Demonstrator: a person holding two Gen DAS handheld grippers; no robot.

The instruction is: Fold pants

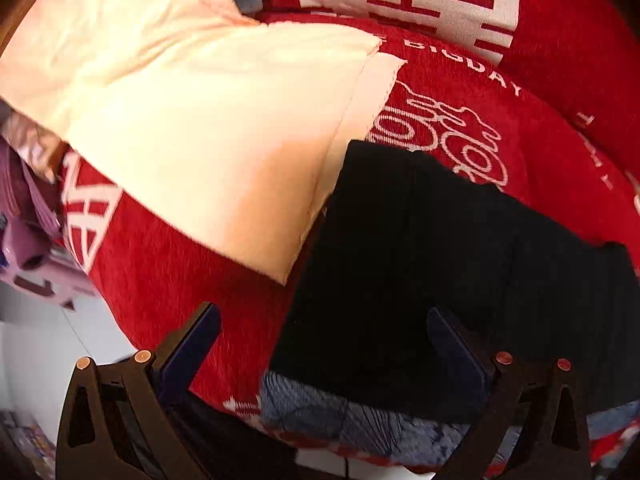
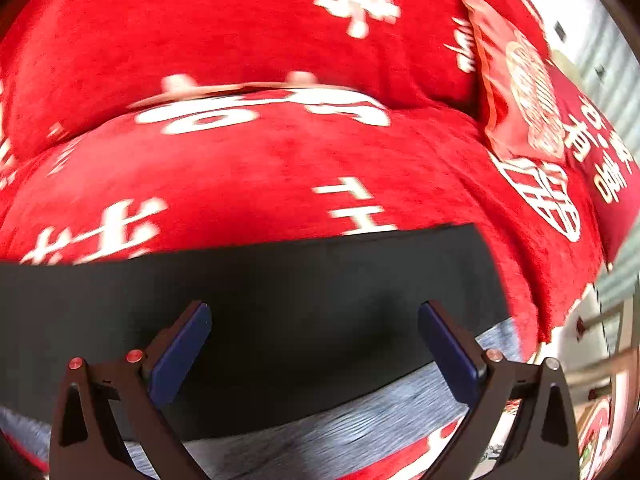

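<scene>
The black pants [image 1: 440, 264] lie flat on a bed covered by a red blanket [image 1: 160, 272] with white characters. In the left wrist view my left gripper [image 1: 324, 320] is open above the pants' left edge, one finger over the blanket, the other over the black cloth. In the right wrist view the pants [image 2: 280, 300] stretch as a dark band across the lower frame, their right end near the bed edge. My right gripper [image 2: 314, 316] is open just above them, holding nothing.
A cream garment [image 1: 192, 120] lies on the blanket beside the pants' far left end. A grey-blue patterned cloth [image 1: 360, 420] shows under the pants at the bed's near edge. A red packet [image 2: 520, 92] lies at the far right. Purple items [image 1: 28, 240] stand left of the bed.
</scene>
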